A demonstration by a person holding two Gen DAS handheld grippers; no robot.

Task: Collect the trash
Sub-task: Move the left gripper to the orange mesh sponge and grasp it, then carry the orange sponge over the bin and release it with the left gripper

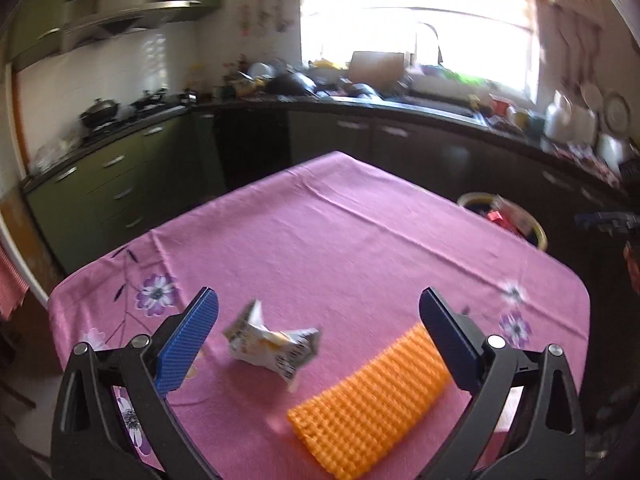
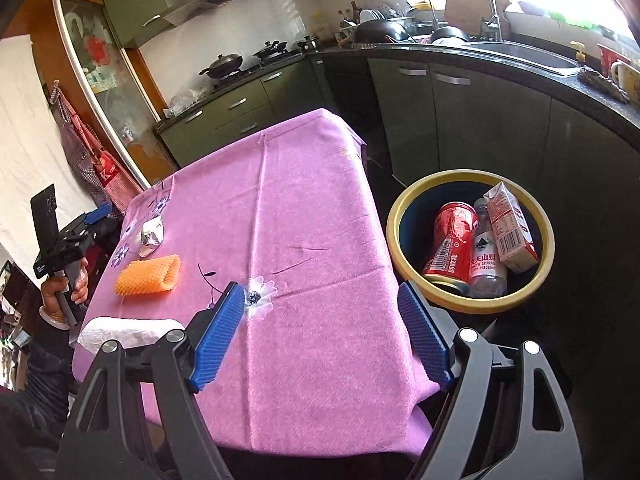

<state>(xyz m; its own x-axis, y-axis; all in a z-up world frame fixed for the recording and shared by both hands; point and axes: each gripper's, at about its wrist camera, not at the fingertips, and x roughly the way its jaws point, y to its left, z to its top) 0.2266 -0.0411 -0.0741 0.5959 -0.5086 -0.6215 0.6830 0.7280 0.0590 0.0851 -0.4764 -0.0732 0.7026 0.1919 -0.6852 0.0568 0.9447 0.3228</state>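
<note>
- Both blue-padded black grippers, left (image 1: 318,336) and right (image 2: 320,334), are standing released, gripping nothing.
- Crumpled white printed wrapper (image 1: 274,344) and orange ribbed foam sleeve (image 1: 370,398) are lying between the left jaws on the pink floral tablecloth (image 1: 340,232).
- Yellow-rimmed dark bin (image 2: 400,216) is sitting beside the table, holding a red can (image 2: 450,246), clear bottle (image 2: 486,264) and carton (image 2: 510,232).

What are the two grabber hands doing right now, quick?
Left gripper: open, holding nothing; the crumpled wrapper lies on the table ahead of it.
Right gripper: open and empty, above the pink tablecloth.
</note>
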